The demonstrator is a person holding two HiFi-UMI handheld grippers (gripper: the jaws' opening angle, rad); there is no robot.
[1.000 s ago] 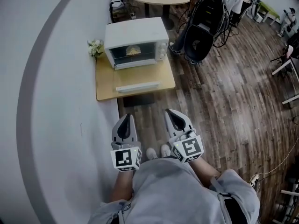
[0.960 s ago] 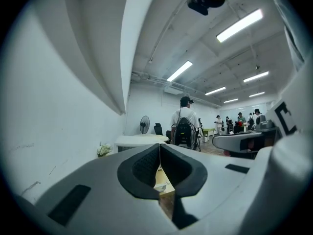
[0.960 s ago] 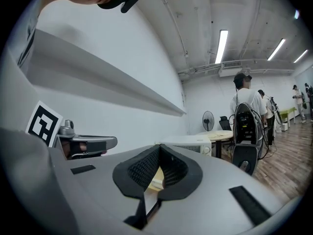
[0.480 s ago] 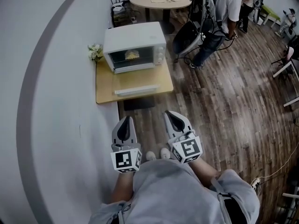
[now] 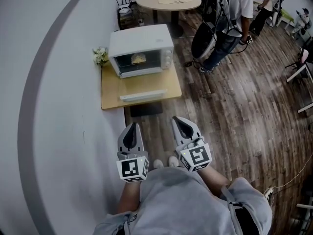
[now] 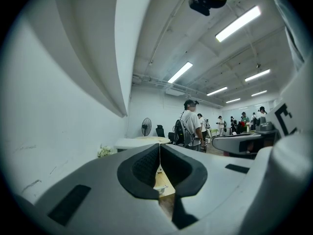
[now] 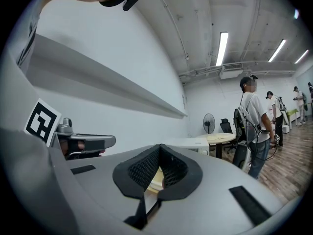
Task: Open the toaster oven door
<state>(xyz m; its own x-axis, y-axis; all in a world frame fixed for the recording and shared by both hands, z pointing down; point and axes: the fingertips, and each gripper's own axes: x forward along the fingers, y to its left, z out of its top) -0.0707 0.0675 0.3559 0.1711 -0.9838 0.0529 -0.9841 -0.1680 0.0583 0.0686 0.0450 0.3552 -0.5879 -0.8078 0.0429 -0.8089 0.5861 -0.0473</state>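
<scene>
The toaster oven (image 5: 146,38) looks smooth white metal, its table (image 5: 110,88) matt pale wood.

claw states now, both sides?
Left claw: closed, holding nothing.
Right claw: closed, holding nothing.

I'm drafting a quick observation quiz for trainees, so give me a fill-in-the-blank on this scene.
1. The toaster oven has a casing coloured ____.
2. It stands on a low ____ table.
3. The left tool and the right tool both have jaws that are ____.
4. The small flowers stand between the oven and the ____.

Missing words: white; wooden; shut; wall.
</scene>
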